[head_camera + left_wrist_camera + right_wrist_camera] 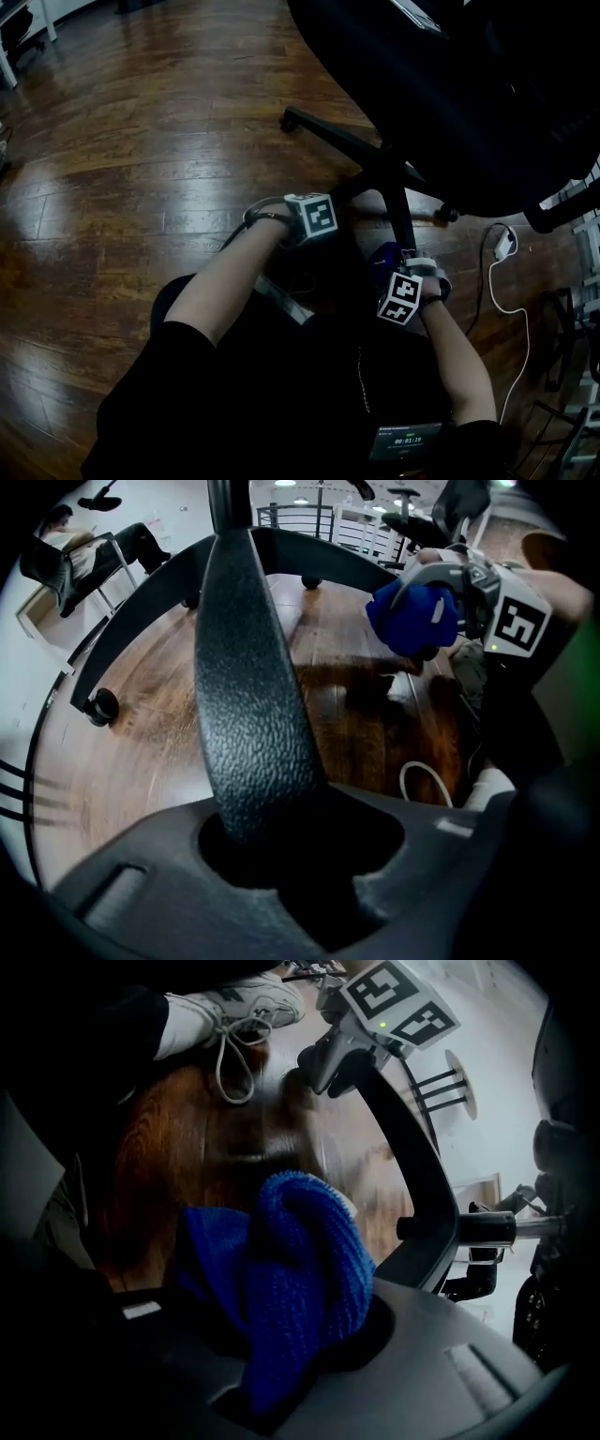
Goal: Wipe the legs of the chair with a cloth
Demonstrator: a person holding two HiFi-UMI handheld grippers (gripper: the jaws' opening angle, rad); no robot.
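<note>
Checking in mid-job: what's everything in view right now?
chair: one, black, upper right of the head view
chair legs: several, black, spreading low over the floor
castors: at least two, black, at leg ends
cloth: one, blue, bunched in the right jaws
cable: one, white, on the floor right of the chair
floor: brown wood planks
shoe: one, white, laced, on the floor
forearms: two, bare, reaching toward the chair base
left hand-held gripper: one, black, closed on a chair leg
right hand-held gripper: one, black, closed on the cloth
</note>
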